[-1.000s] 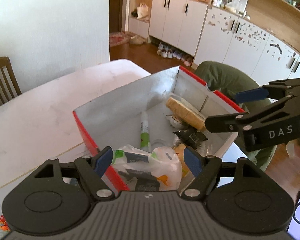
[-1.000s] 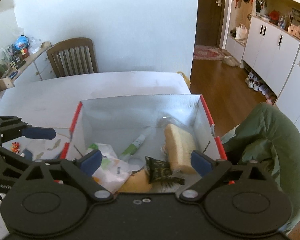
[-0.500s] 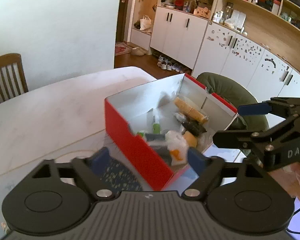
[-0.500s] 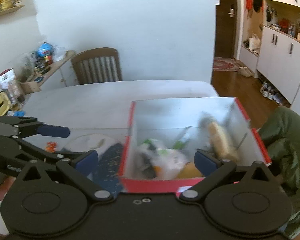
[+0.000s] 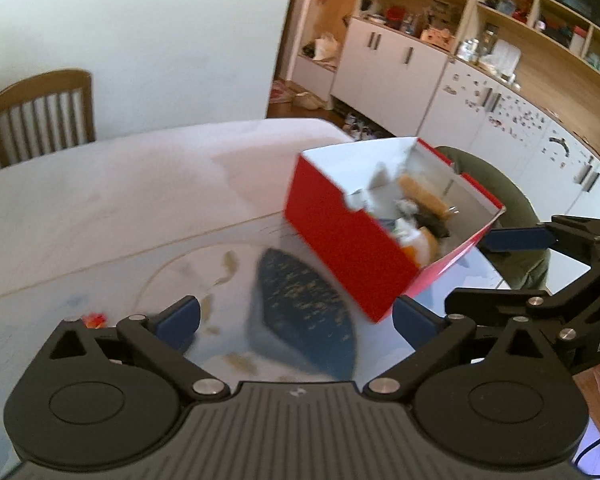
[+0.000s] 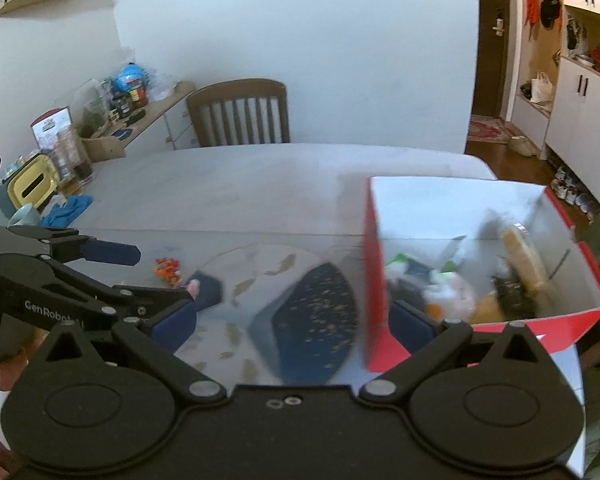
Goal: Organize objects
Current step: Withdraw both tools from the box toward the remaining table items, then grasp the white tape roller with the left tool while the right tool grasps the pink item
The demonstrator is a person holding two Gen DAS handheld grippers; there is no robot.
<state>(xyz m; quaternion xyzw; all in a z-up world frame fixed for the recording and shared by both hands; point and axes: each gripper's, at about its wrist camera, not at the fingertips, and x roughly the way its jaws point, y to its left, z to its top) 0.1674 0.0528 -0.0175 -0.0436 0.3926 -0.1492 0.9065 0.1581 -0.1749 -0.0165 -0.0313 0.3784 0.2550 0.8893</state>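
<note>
- The red box (image 5: pixel 346 236), white inside and heaped with blurred packets, sits at the table's (image 5: pixel 100 200) right edge.
- The left gripper (image 5: pixel 296 316) is still opening with nothing between its jaws; the right gripper (image 6: pixel 292 320) is spread wide and empty too.
- Only the right view shows the cluttered sideboard (image 6: pixel 140 112); only the left shows the wall shelves (image 5: pixel 540 20).

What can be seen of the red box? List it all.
The red box looks like cardboard: red outside, white inside, open-topped with no lid in view. It rests upright near the table's corner, partly on a patterned mat, and holds a blurred jumble of packets and wrapped items. Neither tool grips it.
</note>
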